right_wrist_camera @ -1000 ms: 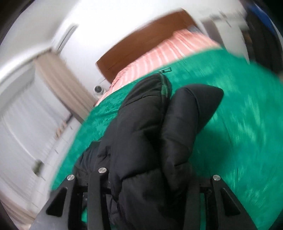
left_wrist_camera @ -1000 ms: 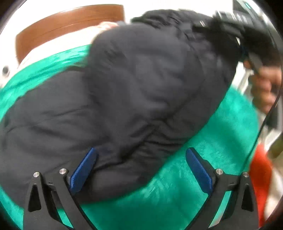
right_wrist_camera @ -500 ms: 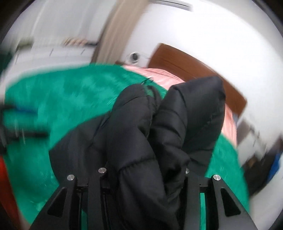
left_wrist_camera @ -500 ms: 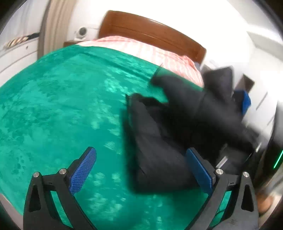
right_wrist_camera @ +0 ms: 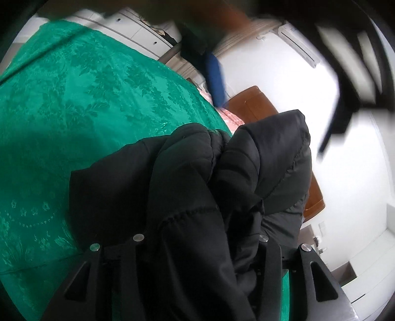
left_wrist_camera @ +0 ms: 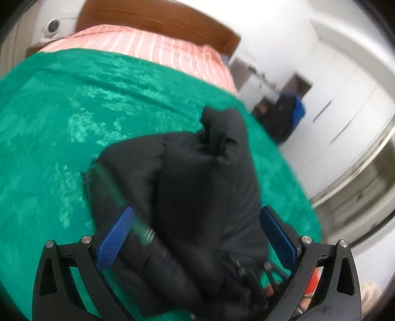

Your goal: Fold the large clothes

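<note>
Figure. Folding a black puffer jacket (left_wrist_camera: 197, 197) on a bed with a green bedspread (left_wrist_camera: 61, 111). Right gripper (right_wrist_camera: 197, 249): its 2 fingers are closed onto a thick bunch of the jacket (right_wrist_camera: 222, 185), which billows forward and upward from the jaws; the fingertips themselves are buried in fabric. Left gripper (left_wrist_camera: 195, 232): its 2 blue-padded fingers (left_wrist_camera: 113, 237) stand wide apart and hold nothing, with the jacket's bulk lying between and ahead of them; contact with the pads cannot be confirmed through the motion blur. The bedspread lies ahead and to the left of both claws; a striped pink pillow (left_wrist_camera: 148, 47) and wooden headboard (left_wrist_camera: 160, 19) lie far ahead of the left claw.

Judged step: carrying the gathered portion across to form a fold. To do it well, the right claw should keep a firm hold, since padded fabric slips, and lay the bunch down flat. The left claw would best pin or grasp the near edge between its fingers so the lower layer does not drag.
</note>
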### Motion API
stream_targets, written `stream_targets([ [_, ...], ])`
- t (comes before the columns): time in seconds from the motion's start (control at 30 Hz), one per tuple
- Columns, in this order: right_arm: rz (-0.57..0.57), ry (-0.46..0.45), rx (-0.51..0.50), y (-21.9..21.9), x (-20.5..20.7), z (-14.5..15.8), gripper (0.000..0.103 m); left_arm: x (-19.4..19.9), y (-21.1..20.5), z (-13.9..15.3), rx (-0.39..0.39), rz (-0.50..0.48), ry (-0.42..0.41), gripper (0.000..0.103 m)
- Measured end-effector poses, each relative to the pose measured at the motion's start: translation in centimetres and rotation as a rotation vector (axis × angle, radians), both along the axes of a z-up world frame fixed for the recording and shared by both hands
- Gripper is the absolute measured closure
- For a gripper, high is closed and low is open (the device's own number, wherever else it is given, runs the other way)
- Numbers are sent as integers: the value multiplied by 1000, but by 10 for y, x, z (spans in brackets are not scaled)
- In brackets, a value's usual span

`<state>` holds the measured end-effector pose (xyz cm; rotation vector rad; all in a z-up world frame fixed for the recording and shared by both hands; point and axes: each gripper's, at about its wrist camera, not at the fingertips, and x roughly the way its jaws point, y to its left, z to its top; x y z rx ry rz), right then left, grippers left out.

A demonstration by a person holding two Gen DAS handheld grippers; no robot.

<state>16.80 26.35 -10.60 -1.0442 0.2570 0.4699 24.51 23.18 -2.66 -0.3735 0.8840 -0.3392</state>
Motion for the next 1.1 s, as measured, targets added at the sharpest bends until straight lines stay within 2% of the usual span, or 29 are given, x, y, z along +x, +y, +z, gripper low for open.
stream_targets([
  [0.07, 4, 12, 22, -2, -2, 2, 52, 10, -9, -3, 52, 12, 12, 11],
  [0.1, 11, 33, 44, -5, -3, 6, 45, 15, -10, -2, 60, 24, 23, 38],
  [0.13, 30, 67, 75, -9, -4, 11, 40, 19, -6, -7, 9, 16, 46, 53],
  [0.2, 76, 129, 136, -18, -12, 22, 20, 16, 11, -12, -60, 44, 70, 68],
  [0.23, 103, 164, 182, -25, -19, 31, 18, 15, 14, -13, -53, 53, 67, 72],
  [0.3, 157, 248, 290, -44, -34, 50, 16, 10, 21, -15, -16, 72, 60, 74],
  [0.4, 184, 371, 480, -79, -37, 83, 15, 7, 41, -32, -10, 102, 62, 74],
  [0.47, 148, 394, 598, -99, -19, 105, 15, 5, 55, -45, -14, 122, 75, 74],
  [0.53, 59, 411, 725, -117, 19, 128, 13, 7, 66, -57, -30, 141, 87, 73],
  [0.6, -29, 424, 783, -120, 58, 142, 12, 6, 75, -67, -52, 159, 96, 71],
  [0.7, -110, 499, 803, -108, 109, 144, 11, 6, 81, -77, -77, 167, 100, 69],
  [0.73, -125, 537, 778, -98, 124, 136, 11, 7, 82, -79, -74, 165, 97, 68],
  [0.83, -154, 612, 612, -68, 146, 86, 11, 9, 84, -88, -70, 158, 96, 66],
  [0.87, -175, 626, 560, -64, 148, 64, 8, 9, 86, -92, -78, 163, 100, 66],
  [0.9, -178, 602, 543, -62, 145, 50, 2, 11, 89, -97, -99, 164, 104, 65],
  [1.0, -152, 532, 552, -70, 138, 32, 0, 11, 90, -110, -136, 160, 109, 65],
  [1.1, -139, 534, 553, -77, 146, 19, 0, 9, 85, -118, -126, 165, 86, 64],
])
